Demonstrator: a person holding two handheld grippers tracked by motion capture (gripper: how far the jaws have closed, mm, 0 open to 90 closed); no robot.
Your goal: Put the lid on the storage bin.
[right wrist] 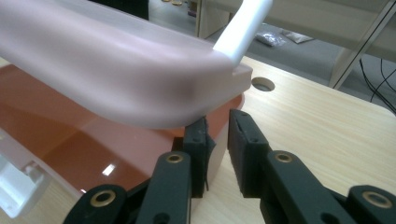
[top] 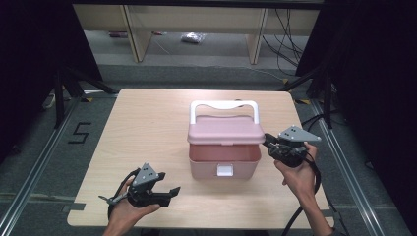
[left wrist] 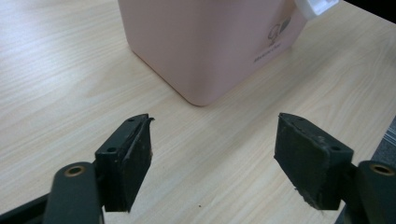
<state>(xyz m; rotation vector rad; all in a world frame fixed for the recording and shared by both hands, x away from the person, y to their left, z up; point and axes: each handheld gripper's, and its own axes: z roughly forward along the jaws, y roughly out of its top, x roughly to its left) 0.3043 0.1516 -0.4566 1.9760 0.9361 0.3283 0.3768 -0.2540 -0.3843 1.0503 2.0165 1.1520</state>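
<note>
On the table (top: pixel 147 132), right hand-held gripper (right wrist: pixel 217 140) clamps the pink box (top: pixel 224 160) wall; left hand-held gripper (left wrist: pixel 212 156) gapes beside it.

A light wooden table (top: pixel 147 128) carries a pink box (top: pixel 224 160).

Pink box (top: pixel 224 160) mid-table, lid (top: pixel 225 130) lifted with a gap under its front edge, white handle (top: pixel 224 105) upright above the rear. Right gripper (top: pixel 268 144) jaws nearly closed on the box's right wall (right wrist: pixel 219 135), lid overhanging just above them. Bare table (top: pixel 147 128) wide open left of the box and along the near edge. Left gripper (top: pixel 171 192) jaws spread wide, box corner (left wrist: pixel 201 95) straight ahead, clear wood between.
</note>
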